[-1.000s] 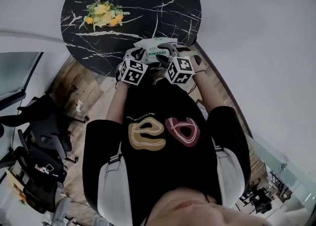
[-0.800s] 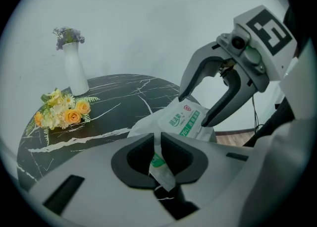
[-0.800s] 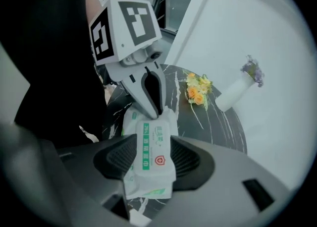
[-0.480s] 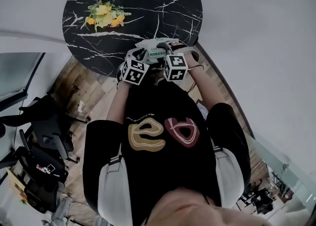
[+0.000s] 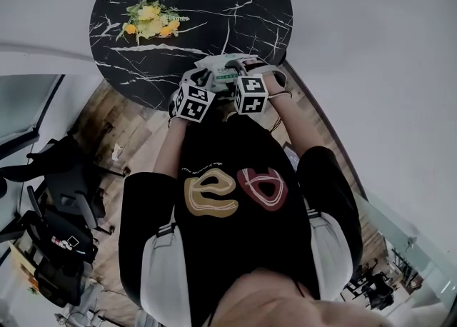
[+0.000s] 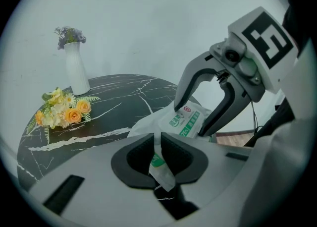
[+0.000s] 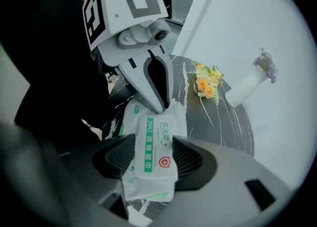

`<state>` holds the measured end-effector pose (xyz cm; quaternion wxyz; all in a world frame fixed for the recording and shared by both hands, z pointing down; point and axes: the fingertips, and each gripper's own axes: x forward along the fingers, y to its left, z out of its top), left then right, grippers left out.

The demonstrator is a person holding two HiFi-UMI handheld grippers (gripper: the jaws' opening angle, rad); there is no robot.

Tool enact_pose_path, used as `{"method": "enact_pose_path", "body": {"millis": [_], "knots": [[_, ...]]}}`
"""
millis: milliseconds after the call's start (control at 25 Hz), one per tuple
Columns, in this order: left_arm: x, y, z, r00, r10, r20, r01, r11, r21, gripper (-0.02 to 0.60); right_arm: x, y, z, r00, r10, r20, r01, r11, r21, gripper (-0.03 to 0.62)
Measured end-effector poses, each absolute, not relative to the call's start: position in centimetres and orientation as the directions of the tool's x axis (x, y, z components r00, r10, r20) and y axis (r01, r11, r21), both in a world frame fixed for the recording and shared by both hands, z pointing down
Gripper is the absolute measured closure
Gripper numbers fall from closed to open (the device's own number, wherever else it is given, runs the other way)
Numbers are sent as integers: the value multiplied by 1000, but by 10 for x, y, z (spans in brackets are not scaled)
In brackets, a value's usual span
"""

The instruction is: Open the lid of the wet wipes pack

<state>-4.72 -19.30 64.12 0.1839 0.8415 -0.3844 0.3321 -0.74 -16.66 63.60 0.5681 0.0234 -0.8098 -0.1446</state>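
Since a second ago my right gripper (image 5: pixel 241 70) has swung in over the wet wipes pack (image 5: pixel 223 66) and tipped steeper. Its jaws have just been opening and now stand wide apart, with the pack's lid (image 7: pixel 154 144) lying flat and closed between the pads. My left gripper (image 6: pixel 157 157) has not budged, and its jaws are pinched together on the crimped end of the pack. I see the pack at the near edge of the round black marble table (image 5: pixel 214 4), just in front of me. Farther back are yellow flowers (image 5: pixel 148 21) and a white vase (image 6: pixel 75 72).
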Motion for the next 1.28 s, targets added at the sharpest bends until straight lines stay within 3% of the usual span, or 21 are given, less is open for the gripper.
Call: {"method": "enact_pose_path", "body": {"millis": [240, 1280], "knots": [[-48, -193, 642, 481, -543, 688, -769, -639, 33, 529, -7, -170, 638, -357, -137, 924, 51, 985, 166, 372], [-45, -193, 642, 469, -562, 682, -751, -659, -26, 529, -6, -178, 634, -437, 138, 889, -33, 985, -169, 381]]}}
